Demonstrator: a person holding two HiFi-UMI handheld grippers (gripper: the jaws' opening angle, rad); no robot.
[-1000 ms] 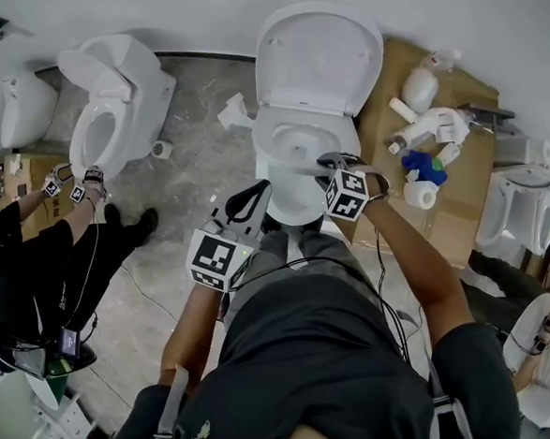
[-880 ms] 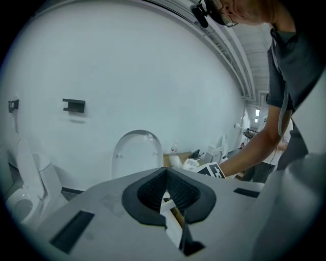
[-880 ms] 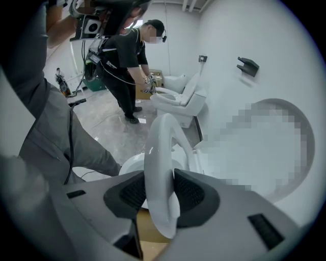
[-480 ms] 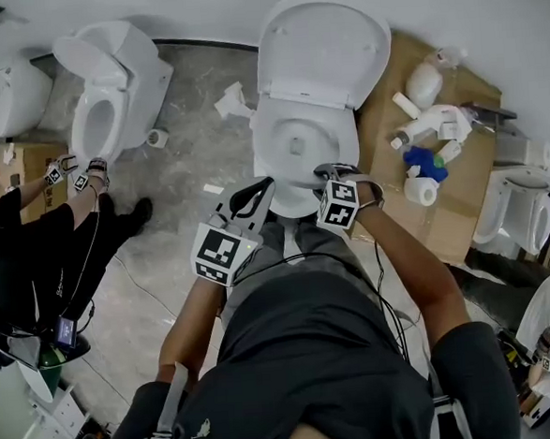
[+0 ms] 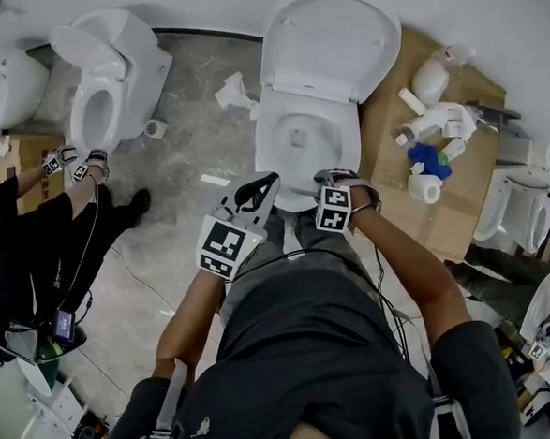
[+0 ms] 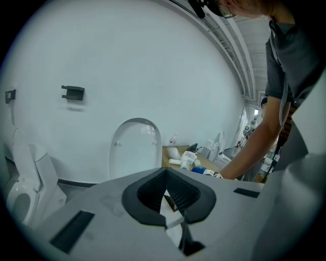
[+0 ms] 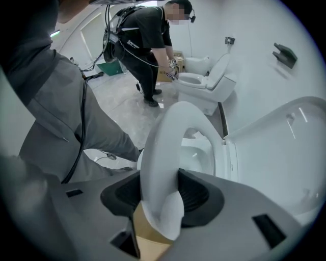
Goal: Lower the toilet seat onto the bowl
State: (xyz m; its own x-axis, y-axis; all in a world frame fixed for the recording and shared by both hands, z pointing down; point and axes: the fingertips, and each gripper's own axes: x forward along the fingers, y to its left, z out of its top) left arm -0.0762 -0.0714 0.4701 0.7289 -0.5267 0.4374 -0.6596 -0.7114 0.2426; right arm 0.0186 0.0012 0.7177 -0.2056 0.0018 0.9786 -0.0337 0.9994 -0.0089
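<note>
Moved: right gripper (image 7: 163, 191) has sunk to the bowl's (image 5: 297, 137) front rim with the toilet seat (image 7: 168, 137) | right jaws: just been opening, spread, seat's front edge between them | seat: low over bowl | lid (image 5: 332, 32): upright behind bowl | left gripper (image 6: 165, 188): pressed together, empty, front-left of bowl

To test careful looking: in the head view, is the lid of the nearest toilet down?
No, the lid stands upright behind the uncovered bowl.
</note>
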